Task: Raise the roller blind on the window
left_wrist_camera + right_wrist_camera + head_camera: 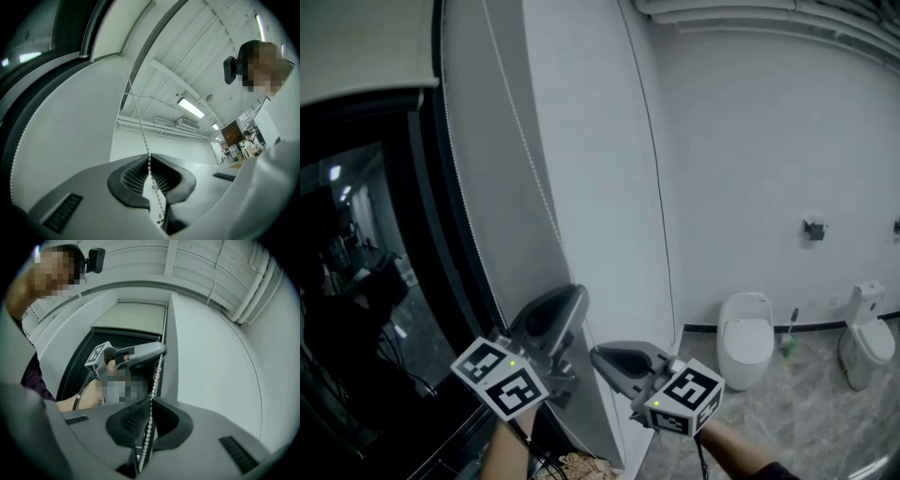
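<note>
The roller blind point(358, 54) hangs rolled part-way up at the top of the dark window point(366, 309). Its white bead chain point(521, 136) runs down the window's side wall to both grippers. My left gripper point(577, 296) is the higher one, shut on the bead chain point(138, 117), which passes between its ribbed pads point(136, 173). Just below and to the right, my right gripper point(598, 354) is also shut on the chain point(157, 373). In the right gripper view the left gripper point(140, 352) shows above, with the blind point(131, 317) beyond it.
A white wall point(600, 169) stands right beside the chain. On the tiled floor at the right are two white toilets point(745, 337) point(865, 339) with a toilet brush point(789, 342) between them. Pipes point(750, 14) run along the ceiling.
</note>
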A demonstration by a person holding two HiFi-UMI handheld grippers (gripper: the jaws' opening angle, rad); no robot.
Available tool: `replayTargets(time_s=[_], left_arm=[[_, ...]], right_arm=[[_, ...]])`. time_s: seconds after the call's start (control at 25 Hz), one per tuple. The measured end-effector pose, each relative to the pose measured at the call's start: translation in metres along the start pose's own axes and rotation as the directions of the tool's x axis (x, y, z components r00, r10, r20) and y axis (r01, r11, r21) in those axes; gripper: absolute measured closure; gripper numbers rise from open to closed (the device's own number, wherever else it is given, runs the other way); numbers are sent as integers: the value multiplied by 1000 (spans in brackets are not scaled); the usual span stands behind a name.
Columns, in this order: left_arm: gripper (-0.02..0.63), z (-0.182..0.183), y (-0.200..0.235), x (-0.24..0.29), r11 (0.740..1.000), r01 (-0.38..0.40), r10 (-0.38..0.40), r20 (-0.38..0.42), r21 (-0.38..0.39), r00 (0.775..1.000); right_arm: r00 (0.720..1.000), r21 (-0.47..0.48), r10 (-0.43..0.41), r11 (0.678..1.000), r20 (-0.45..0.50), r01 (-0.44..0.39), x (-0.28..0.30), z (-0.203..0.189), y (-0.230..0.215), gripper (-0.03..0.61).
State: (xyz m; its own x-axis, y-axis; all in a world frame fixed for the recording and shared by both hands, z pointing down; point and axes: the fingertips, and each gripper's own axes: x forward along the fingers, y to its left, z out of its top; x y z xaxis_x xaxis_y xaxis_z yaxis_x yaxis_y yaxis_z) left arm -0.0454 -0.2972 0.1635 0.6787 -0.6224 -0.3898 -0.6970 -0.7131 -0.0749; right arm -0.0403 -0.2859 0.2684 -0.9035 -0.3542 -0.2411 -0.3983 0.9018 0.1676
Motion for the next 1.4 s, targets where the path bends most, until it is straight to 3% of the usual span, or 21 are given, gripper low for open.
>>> replayTargets(time_s=[0.12, 0.36, 0.44, 0.56, 0.68, 0.8, 1.04, 1.4], left_arm=[[601, -4, 5, -7, 1000, -10, 10, -18, 5, 1000], [603, -11, 22, -52, 992, -104, 107, -41, 75, 993], [604, -5, 34, -75, 983, -158, 162, -38, 89, 986], [604, 11, 48, -107, 966, -226, 231, -35, 123, 972], [604, 28, 54, -128, 947, -275, 284, -35, 166, 958], [603, 43, 58, -143, 922, -327, 337, -13, 208, 941], [603, 48, 62, -180, 847, -427, 451, -2, 316, 892], [603, 43, 67, -201, 827, -459, 492, -24, 326, 870]], right_arm=[[1000, 18, 28, 999, -3, -28, 5, -5, 3, 560], [994, 25, 108, 994, -8, -107, 26, -28, 32, 560], [993, 47, 112, 992, 34, -113, 36, -24, 36, 558], [980, 154, 119, 978, 160, -144, 50, 2, 38, 558], [963, 182, 141, 966, 232, -185, 65, 27, 45, 558], [957, 157, 157, 967, 243, -199, 80, 36, 55, 558], [937, 87, 166, 976, 308, -201, 97, 65, 72, 560], [923, 42, 211, 971, 323, -236, 115, 75, 100, 571]])
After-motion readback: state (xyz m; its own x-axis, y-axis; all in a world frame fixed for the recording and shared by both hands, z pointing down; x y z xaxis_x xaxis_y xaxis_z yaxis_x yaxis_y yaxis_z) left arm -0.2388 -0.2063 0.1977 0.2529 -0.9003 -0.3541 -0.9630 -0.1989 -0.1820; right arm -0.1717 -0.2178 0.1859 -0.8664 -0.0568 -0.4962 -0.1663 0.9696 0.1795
